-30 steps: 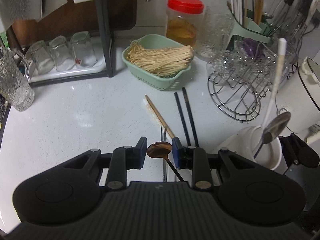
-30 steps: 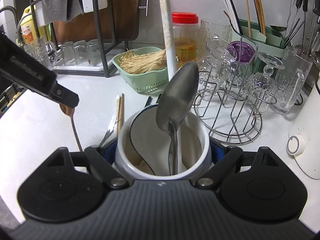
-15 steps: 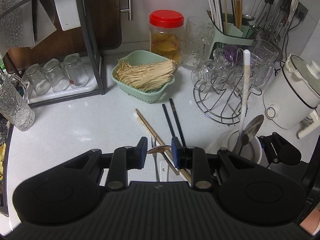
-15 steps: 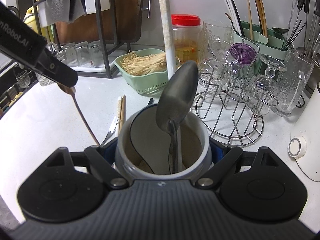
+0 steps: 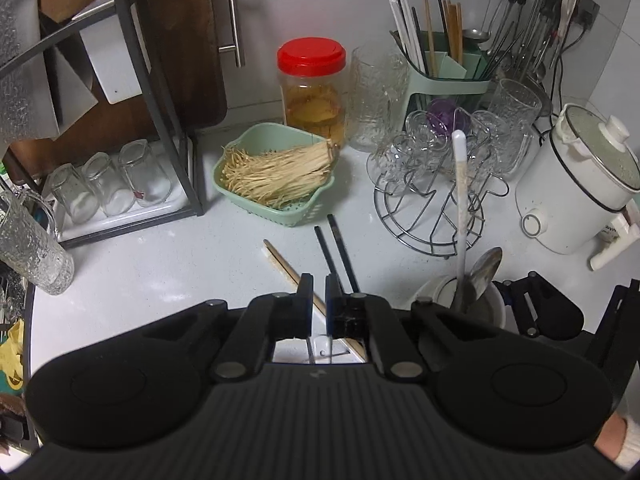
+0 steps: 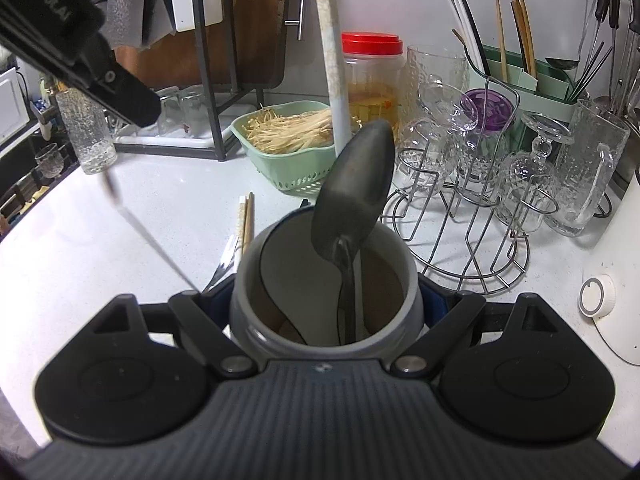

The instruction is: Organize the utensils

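The small spoon (image 6: 149,232) hung in the air from our left gripper (image 5: 318,284). Its thin handle slanted down from the jaws towards the utensil cup (image 6: 240,320), while its bowl end was hidden between the pads. Those jaws were closing, nearly together, with the spoon pinched between them. From the right wrist view the handle was a blurred metal streak, slim and light. We judged it could swing in so narrow a pinch.

The cup sat to the right of the left gripper and lower, so the handle's long axis already leaned towards its mouth. Our right gripper (image 6: 326,300) clasped the cup by its sides, with a large spoon (image 6: 354,184) and a white-handled utensil (image 6: 332,80) standing inside. A fork (image 6: 224,256), wooden chopsticks (image 6: 248,220) and black chopsticks (image 5: 340,248) lay on the counter (image 5: 160,272) just beyond.
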{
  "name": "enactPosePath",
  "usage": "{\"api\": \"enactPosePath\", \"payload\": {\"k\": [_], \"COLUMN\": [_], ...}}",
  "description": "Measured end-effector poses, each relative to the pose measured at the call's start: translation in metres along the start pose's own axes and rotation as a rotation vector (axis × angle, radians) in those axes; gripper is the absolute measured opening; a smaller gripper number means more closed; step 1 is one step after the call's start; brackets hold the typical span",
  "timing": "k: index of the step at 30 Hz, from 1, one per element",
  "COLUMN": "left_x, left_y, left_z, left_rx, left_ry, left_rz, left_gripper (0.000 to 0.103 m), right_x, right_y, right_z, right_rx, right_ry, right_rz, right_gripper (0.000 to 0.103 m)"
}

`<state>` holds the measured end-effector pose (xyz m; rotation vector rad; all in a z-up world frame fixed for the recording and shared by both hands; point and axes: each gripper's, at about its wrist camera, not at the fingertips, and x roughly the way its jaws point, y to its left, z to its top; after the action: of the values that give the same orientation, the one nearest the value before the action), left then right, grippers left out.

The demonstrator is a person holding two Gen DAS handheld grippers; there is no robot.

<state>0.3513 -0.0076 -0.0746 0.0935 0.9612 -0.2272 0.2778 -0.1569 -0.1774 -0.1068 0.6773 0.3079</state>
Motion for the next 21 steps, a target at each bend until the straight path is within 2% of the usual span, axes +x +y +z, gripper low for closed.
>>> {"api": "enactPosePath", "payload": {"k": [4,10,13,18,21], "left_x": [0.008,0.018,0.022,0.029,0.032], "left_y": [0.008,0.045,0.067,0.102,0.125], "left_z": [-0.002,-0.013,-0.022,-0.046,-0.067], "left_rx": [-0.015,-0.063,-0.058,-0.028,0.0], "left_ry": [0.022,0.06,0.082,0.143,0.189], "left_rz": [-0.003,-0.028,-0.011,-0.056,-0.056], "left_gripper": [0.007,0.007,0.007,0.008,0.011], "right_x": [0.0,0.0,0.0,0.0,0.0], "right_y": [0.0,-0.001,-0.001,-0.001,-0.001], "right_z": [0.0,0.001,0.001,0.001,0.001], "right_rx": [-0.001,-0.007,-0.01,-0.012,-0.012], "right_ry": [-0.001,0.003,0.005,0.01,0.016], "right_rz": [0.003,0.009,0.01,0.014,0.014], "right_gripper": [0.09,0.09,0.09,0.09,0.09]}}
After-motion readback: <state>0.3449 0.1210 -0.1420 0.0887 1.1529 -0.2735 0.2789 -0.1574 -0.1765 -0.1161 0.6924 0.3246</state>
